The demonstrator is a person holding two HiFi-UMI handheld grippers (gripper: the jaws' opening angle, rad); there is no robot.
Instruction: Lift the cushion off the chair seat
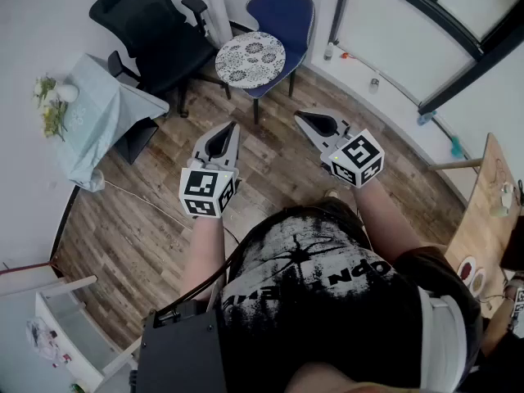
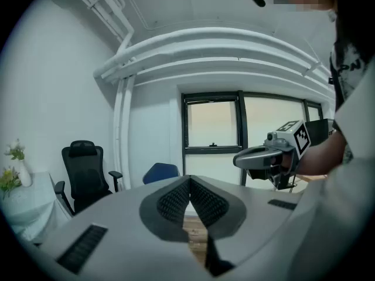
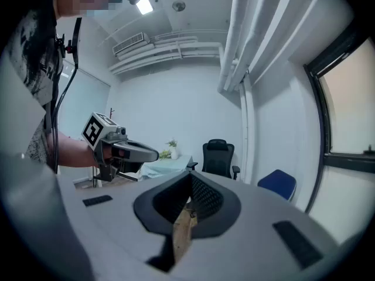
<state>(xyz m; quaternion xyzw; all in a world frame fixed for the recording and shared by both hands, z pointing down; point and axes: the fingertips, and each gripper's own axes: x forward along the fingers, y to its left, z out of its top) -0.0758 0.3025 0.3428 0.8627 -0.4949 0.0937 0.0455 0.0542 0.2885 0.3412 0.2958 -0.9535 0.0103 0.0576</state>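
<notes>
Cushion (image 1: 250, 58), the round patterned one, is lying flat on the seat of the blue chair (image 1: 286, 11), across the wooden floor (image 1: 270, 170) from where I am standing, with the black office chair (image 1: 147, 23) sitting just beside it. As I am judging it, none of the task is done: the cushion is resting untouched on the seat, and the approach, the grip and the lift are all waiting.

I am holding the 2 claws out ahead of me at about the same height, both pointing roughly toward the chairs and well apart from the cushion. The left claw (image 1: 229, 129) is keeping its jaws together. In the left gripper view the ribbed pads (image 2: 176, 201) are meeting at the tip with nothing between them, and only the blue chair's back is showing past them, so I am not seeing the cushion from there. The right claw (image 1: 301, 118) is likewise pressing its jaws together on nothing. In the right gripper view its pads (image 3: 205, 195) are touching at the tip, and only floor is showing through the slit below.

Neither claw is touching anything, so both are going to need opening before either can take the cushion's edge.
</notes>
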